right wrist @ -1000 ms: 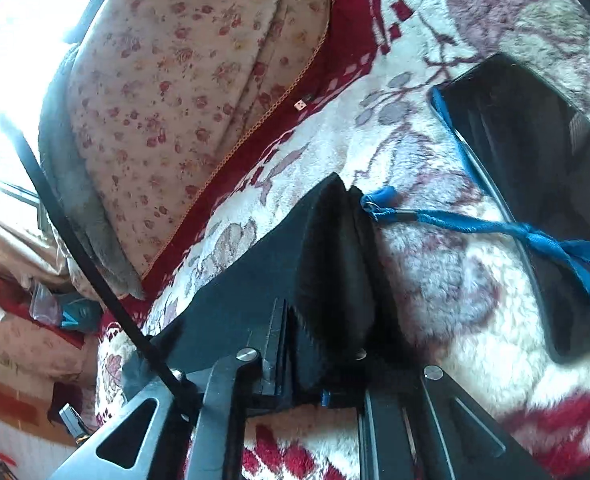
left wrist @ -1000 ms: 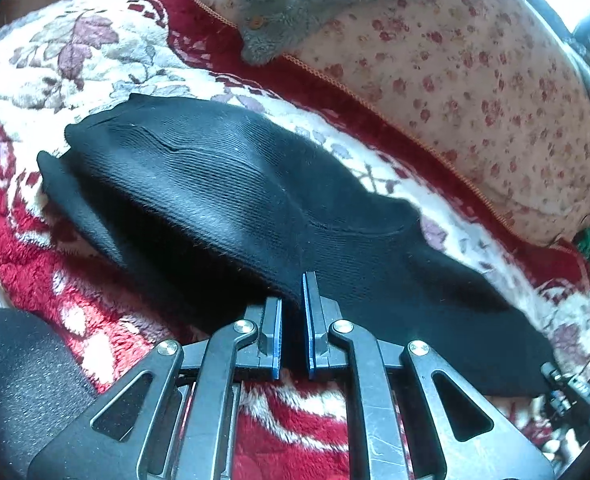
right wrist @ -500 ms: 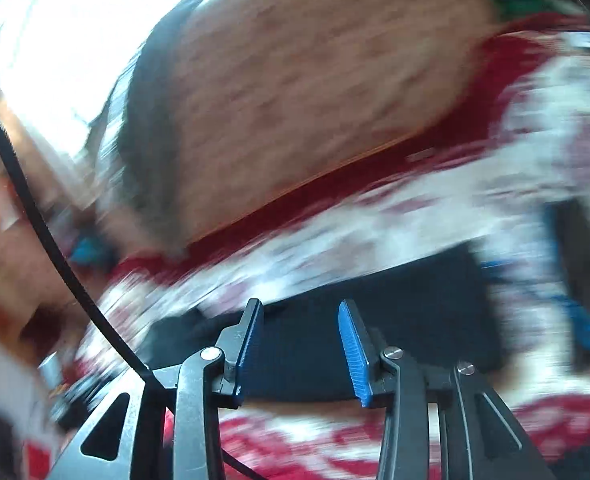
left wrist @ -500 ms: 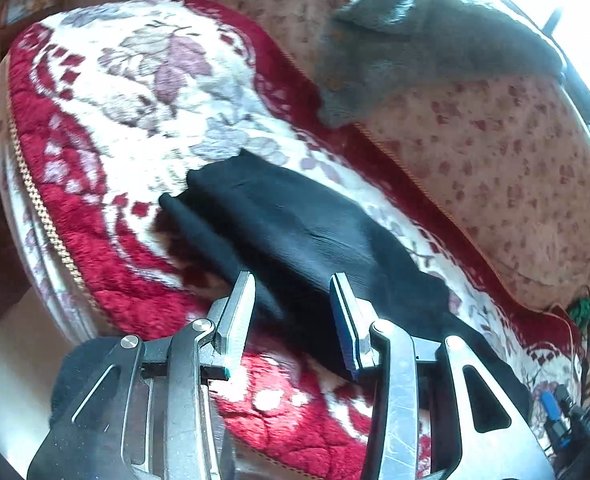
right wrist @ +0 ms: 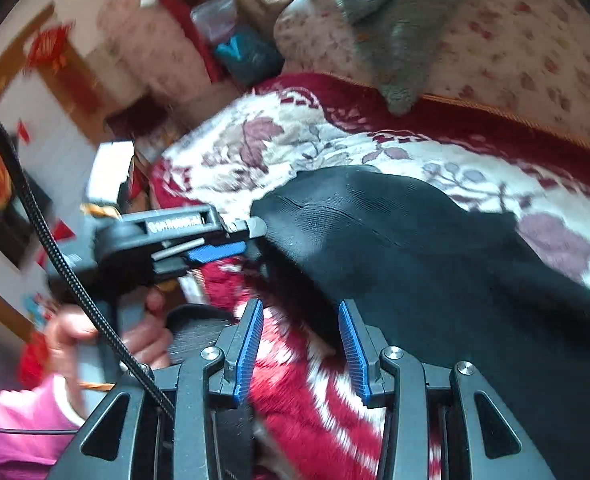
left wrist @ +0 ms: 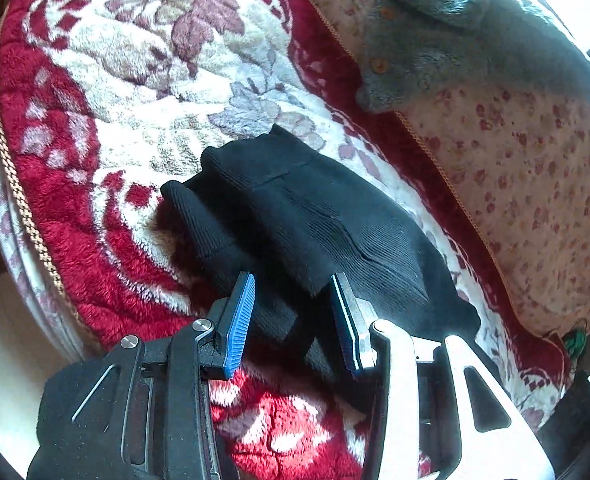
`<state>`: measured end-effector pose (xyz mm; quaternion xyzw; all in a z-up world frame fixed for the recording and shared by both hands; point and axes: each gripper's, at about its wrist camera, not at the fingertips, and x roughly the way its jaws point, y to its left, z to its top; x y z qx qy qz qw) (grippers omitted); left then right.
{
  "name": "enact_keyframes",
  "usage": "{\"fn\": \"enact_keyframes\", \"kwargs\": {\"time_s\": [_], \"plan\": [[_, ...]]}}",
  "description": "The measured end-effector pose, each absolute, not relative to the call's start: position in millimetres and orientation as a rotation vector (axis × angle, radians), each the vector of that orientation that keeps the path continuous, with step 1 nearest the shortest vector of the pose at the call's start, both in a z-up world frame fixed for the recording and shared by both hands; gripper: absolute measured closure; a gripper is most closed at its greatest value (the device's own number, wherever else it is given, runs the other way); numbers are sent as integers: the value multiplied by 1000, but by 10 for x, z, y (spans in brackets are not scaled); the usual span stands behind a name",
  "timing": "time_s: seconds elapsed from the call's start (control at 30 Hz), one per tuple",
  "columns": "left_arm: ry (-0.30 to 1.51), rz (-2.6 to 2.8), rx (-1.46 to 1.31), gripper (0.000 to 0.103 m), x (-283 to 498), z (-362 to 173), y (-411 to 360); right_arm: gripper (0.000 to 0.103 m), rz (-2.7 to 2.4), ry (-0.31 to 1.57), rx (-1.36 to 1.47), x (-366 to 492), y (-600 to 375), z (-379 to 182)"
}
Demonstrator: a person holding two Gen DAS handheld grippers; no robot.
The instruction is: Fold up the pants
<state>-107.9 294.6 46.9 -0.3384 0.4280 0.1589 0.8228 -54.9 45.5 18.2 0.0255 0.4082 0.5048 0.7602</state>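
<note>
The black ribbed pants (left wrist: 315,220) lie folded on a red and white floral blanket (left wrist: 143,80). My left gripper (left wrist: 291,316) is open, its blue pads on either side of the pants' near edge, holding nothing. My right gripper (right wrist: 301,344) is open and empty over the red border of the blanket, just left of the pants (right wrist: 435,248). The left gripper also shows in the right wrist view (right wrist: 231,236), at the pants' left end, held by a hand.
A floral cushion (left wrist: 535,184) with a grey garment (left wrist: 455,36) draped on it stands behind the pants. The blanket's corded front edge (left wrist: 19,200) drops off at the left. Furniture and clutter (right wrist: 95,80) lie beyond the blanket's left end.
Both grippers let go of the pants and opened. Both then drew back toward the blanket's front edge. The pants now lie flat and folded.
</note>
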Motion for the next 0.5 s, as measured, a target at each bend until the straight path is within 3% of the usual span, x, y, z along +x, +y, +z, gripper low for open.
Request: {"fn": "enact_keyframes", "kwargs": {"time_s": [0.27, 0.33, 0.5], "plan": [[906, 307, -808, 63, -1158, 418, 3063, 65, 988, 782, -186, -540, 852, -4], [901, 301, -827, 56, -1180, 419, 3079, 66, 991, 778, -158, -461, 864, -8], [884, 307, -848, 53, -1064, 401, 3150, 82, 1041, 851, 13, -200, 785, 12]]}}
